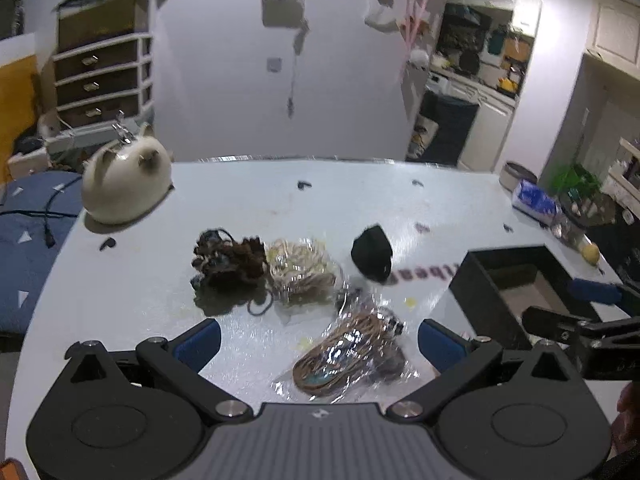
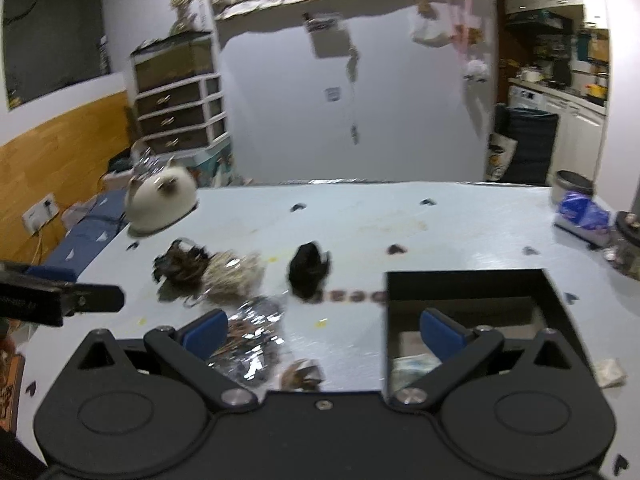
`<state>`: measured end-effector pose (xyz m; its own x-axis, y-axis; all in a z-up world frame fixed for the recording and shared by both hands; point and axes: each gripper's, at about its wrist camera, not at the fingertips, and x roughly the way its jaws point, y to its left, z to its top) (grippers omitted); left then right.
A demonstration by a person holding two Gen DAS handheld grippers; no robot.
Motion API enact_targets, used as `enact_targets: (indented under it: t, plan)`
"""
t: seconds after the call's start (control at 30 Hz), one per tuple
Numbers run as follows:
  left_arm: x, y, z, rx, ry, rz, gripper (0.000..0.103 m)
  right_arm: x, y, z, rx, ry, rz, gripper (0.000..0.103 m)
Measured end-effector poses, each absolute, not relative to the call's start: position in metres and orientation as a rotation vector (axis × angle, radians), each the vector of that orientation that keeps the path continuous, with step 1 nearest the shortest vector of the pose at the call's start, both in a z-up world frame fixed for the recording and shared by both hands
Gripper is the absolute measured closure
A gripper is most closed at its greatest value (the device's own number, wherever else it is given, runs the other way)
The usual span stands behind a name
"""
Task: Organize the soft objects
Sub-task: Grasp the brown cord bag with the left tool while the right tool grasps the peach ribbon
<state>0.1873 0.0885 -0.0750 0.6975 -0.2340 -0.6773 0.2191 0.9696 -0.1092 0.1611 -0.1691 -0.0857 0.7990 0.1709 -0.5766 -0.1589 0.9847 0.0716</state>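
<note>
Bundles are what we're sorting here: a dark brown bundle (image 1: 228, 262), a cream bundle (image 1: 302, 268) touching it, a black pouch (image 1: 372, 258) a bit to the right, and a wrapped bundle (image 1: 352, 354) in crinkly clear plastic nearest us. They all sit on the desk (image 1: 248, 200), and the black box (image 1: 520, 280) is off to the right, mostly unfilled as far as we can tell.

Our left gripper (image 1: 318, 342) hangs over the wrapped bundle with its fingers wide apart and nothing in them. The right gripper (image 2: 322, 330) is also spread wide and holding nothing, with one finger over the box and the other over the plastic.

Looks like the wrapped one is our next grab. Tips from us: come straight down so the fingers straddle the thick middle, not the loose plastic edge, because that film will probably slip or tear. Squeeze gently, since it's squishy. Lift clear before swinging right, and keep the right gripper out of the way of the box rim. Frames are blurry, so go slow.
</note>
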Motion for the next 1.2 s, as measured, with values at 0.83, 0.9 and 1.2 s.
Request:
enact_targets:
  t: [0.83,0.9,1.2]
  plan:
    - [0.284,0.06,-0.161,0.27,0.987,-0.762,0.002,0.215,-0.108,-0.184,-0.465,0.983,0.545,0.007]
    - [0.289,0.057,-0.165,0.29,0.995,-0.784,0.005,0.217,-0.11,-0.188,-0.444,1.026,0.548,0.021]
    - [0.306,0.054,-0.182,0.292,1.057,-0.816,0.032,0.204,-0.116,-0.183,-0.283,1.056,0.507,0.037]
